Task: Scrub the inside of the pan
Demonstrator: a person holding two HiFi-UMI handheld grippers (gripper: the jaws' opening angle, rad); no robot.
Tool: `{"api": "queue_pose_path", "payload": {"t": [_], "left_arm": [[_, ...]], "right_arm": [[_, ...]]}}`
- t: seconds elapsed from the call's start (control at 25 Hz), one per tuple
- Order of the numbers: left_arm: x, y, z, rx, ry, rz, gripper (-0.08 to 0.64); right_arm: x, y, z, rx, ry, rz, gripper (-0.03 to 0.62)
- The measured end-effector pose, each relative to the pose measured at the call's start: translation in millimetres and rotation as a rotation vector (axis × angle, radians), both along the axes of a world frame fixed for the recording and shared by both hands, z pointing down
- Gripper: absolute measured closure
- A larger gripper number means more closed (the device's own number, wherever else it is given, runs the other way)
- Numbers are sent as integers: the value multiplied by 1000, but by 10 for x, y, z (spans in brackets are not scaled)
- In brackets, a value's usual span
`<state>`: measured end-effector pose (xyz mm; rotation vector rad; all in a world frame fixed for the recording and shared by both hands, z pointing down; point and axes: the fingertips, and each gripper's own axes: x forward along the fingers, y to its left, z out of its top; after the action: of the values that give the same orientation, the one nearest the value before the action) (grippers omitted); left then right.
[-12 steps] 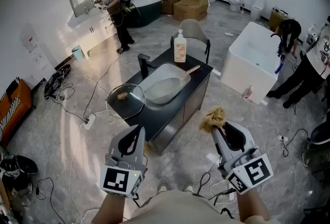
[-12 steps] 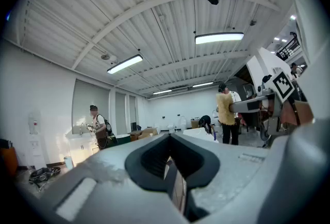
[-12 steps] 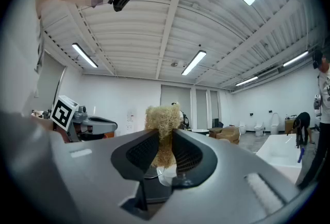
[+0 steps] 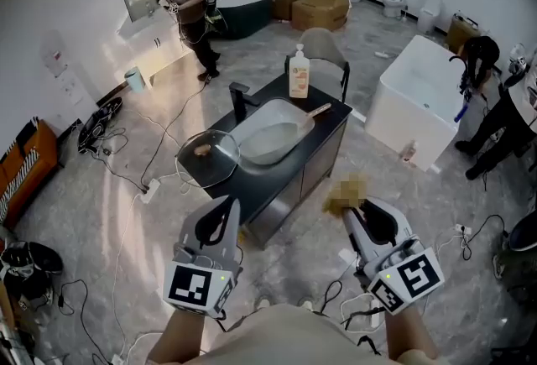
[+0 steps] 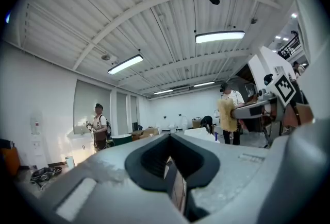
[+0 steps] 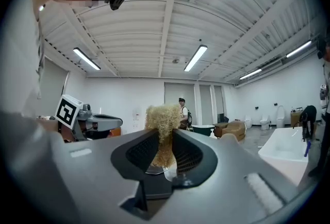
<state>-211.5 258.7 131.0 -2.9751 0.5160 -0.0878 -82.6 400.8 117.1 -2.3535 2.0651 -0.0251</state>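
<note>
Not much to report, honestly. The round dark pan (image 4: pixel 207 158) is parked on the near left corner of the black desk (image 4: pixel 329 118), just beside the white oval basin (image 4: pixel 270 135). There's a small brownish bit at its middle, and I can't tell if that's a lid knob or leftover food. Nothing on the desk has budged in the last half second, and the pale soap bottle (image 4: pixel 299 74) is still at the far end.

What did change is on my side. The tan fibrous scrubber (image 4: pixel 346 191) was crisp a moment ago and now it's smeared in the head view, so that hand is on the move. The right claw (image 4: pixel 351 205) is clamped tight on it, with the tuft poking up out of the pads. The left claw (image 4: pixel 225 208) has crept slightly up towards the desk. Its jaws are together with nothing in them. The whole view has slid a touch too.

Both claws are still well apart from the pan, with grey floor (image 4: pixel 302 225) in between, so I'd call this the walk-up. No scrubbing has started. If that really is a lid, the empty left claw probably has to lift it off first.
</note>
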Motion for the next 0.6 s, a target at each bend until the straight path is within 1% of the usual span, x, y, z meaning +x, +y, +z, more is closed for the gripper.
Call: {"api": "queue_pose_path", "payload": {"t": [0.28,0.6], "left_arm": [[88,135,78,1,-19,-22,558],[278,435,156,14,-43,-37,558]], "right_arm": [[152,154,47,1,-10,-18,505],[399,442,187,-14,-17,-28,505]]}}
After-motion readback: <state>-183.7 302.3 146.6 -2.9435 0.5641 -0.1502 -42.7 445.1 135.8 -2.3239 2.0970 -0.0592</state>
